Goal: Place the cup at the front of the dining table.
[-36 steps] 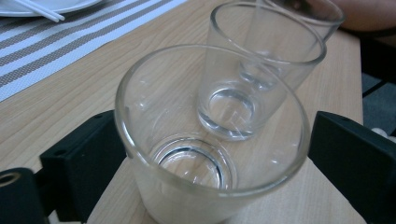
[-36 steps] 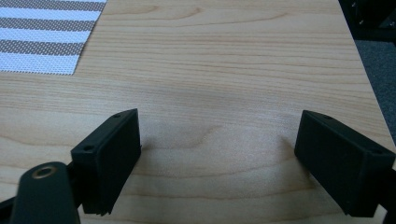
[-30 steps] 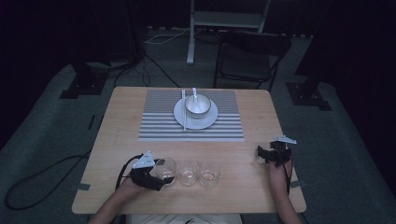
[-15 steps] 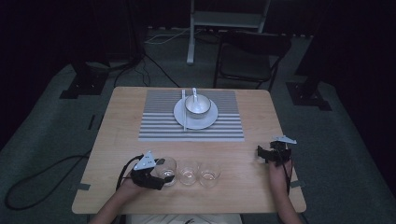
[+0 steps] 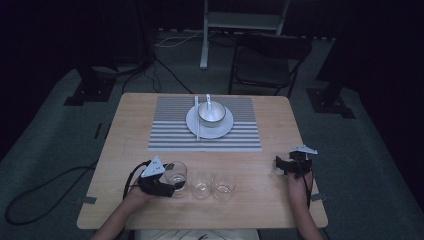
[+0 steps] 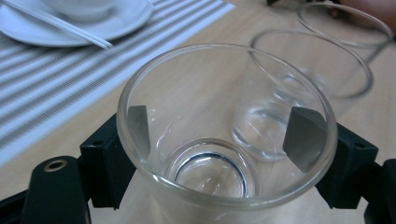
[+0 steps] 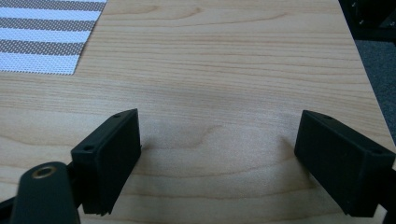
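Three clear empty glasses stand in a row near the table's front edge. My left gripper (image 5: 172, 182) (image 6: 219, 135) is shut on the leftmost glass (image 5: 176, 172) (image 6: 224, 135), one grey pad (image 6: 303, 137) pressed against each side of its wall. The middle glass (image 5: 201, 183) (image 6: 313, 70) and the right glass (image 5: 224, 186) (image 6: 345, 23) stand just beyond it. My right gripper (image 5: 292, 164) (image 7: 219, 154) is open low over bare wood near the table's right edge, nothing between its jaws.
A striped placemat (image 5: 170, 130) (image 7: 42, 37) lies mid-table, carrying a white plate (image 5: 225, 127) (image 6: 116, 23) with a bowl (image 5: 211, 113), spoon and chopsticks (image 6: 60, 25). A black chair (image 5: 265, 65) stands behind the table (image 5: 280, 125).
The leftmost glass, held in my left gripper, has shifted slightly away from the front edge, out of line with its neighbours. The right gripper has stayed put.
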`<action>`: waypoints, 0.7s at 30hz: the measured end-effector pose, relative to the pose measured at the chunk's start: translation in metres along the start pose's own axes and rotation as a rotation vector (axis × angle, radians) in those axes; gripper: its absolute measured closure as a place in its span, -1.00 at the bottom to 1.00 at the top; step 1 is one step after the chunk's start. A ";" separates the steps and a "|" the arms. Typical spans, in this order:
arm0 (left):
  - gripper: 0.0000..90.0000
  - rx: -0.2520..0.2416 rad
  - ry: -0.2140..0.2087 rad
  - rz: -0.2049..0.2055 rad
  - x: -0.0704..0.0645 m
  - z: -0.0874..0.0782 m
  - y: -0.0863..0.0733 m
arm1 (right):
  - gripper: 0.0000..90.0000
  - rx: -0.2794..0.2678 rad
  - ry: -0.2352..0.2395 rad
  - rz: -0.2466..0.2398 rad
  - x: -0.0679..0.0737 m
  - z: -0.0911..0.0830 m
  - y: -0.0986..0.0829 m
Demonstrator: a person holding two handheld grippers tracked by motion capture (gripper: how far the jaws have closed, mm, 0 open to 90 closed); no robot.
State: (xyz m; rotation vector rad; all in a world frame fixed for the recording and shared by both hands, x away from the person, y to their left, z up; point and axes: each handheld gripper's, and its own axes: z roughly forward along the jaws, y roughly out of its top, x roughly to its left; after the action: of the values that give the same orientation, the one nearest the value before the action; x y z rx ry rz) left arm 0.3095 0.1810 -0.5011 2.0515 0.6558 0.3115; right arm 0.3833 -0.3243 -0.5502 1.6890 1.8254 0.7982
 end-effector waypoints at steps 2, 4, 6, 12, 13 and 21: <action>-0.55 -0.015 0.021 -0.003 0.003 -0.002 0.005 | -0.69 0.000 0.000 0.000 0.000 0.000 0.000; -0.55 -0.027 0.039 -0.001 0.007 -0.004 0.011 | -0.69 0.000 0.000 -0.001 0.000 0.000 0.000; -0.55 -0.036 0.051 -0.010 0.013 -0.006 0.016 | -0.69 0.000 0.000 0.000 0.000 0.000 0.000; -0.55 -0.068 0.120 -0.067 0.031 -0.007 0.026 | -0.69 0.000 0.000 -0.001 0.000 0.000 0.000; -0.55 -0.074 0.135 -0.075 0.034 -0.007 0.027 | -0.69 0.000 0.000 -0.001 0.000 0.000 0.000; -0.55 -0.074 0.210 -0.094 0.056 -0.001 0.044 | -0.69 0.000 0.000 -0.001 0.000 0.000 0.000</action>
State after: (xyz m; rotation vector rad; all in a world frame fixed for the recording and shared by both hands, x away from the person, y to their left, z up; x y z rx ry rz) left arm 0.3698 0.1951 -0.4655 1.9260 0.8527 0.4940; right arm 0.3833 -0.3244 -0.5502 1.6879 1.8258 0.7980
